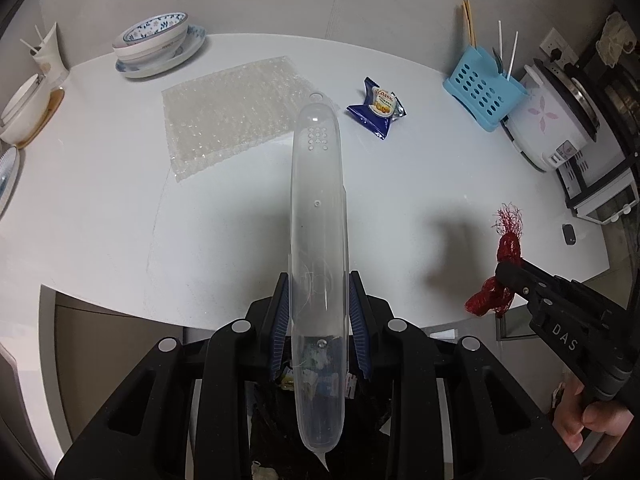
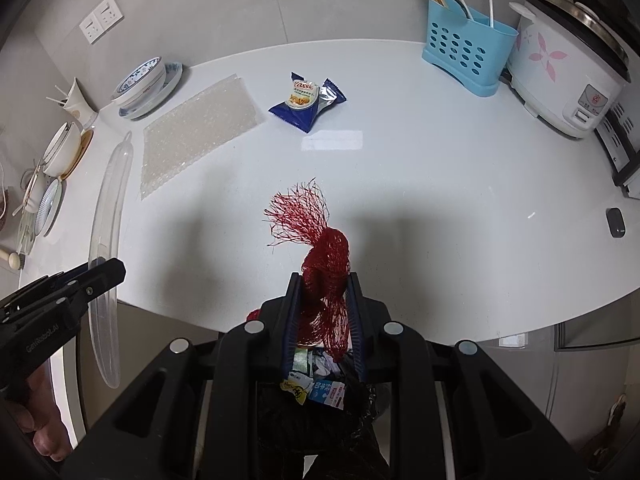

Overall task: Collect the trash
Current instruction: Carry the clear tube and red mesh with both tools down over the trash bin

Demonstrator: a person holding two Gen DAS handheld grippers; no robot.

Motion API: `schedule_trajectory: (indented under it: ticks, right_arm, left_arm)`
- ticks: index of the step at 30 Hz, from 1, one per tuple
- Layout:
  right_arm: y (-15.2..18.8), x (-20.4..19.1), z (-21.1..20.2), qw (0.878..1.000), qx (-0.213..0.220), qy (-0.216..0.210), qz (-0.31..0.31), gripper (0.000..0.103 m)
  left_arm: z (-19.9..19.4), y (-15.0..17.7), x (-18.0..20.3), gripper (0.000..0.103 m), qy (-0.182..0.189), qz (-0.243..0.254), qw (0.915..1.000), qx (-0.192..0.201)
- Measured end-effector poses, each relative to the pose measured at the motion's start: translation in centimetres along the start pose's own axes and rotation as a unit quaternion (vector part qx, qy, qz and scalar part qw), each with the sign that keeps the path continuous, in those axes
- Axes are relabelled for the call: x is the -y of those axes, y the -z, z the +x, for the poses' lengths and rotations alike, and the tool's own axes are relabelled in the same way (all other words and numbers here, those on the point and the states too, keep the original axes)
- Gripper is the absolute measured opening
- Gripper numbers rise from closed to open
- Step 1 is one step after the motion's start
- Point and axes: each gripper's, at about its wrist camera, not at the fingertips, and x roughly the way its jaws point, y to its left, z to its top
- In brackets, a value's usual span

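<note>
white round table (image 2: 440,184), grey tiled wall (image 2: 240,4)

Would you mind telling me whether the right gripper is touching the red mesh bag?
Touching: the right wrist view shows the right gripper pads pressed against the bunched red mesh bag.

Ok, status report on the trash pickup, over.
Left gripper shut on long clear plastic case. Right gripper shut on red mesh netting. Black-lined bin below, unobstructed.

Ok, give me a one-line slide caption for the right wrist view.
Right gripper clamps red mesh netting above the black trash bag, snack wrapper and bubble wrap left on the white table.
</note>
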Motion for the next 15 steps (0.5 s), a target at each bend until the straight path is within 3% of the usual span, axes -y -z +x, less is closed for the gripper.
schedule_trajectory:
  ticks: [15]
  right_arm:
    - [3.7,0.4,-0.3,1.0,-0.012,0.0,-0.006,0.021]
  left_arm:
    - [0.4,3.9,0.9,0.028,0.025,0.013,0.9995,-0.017]
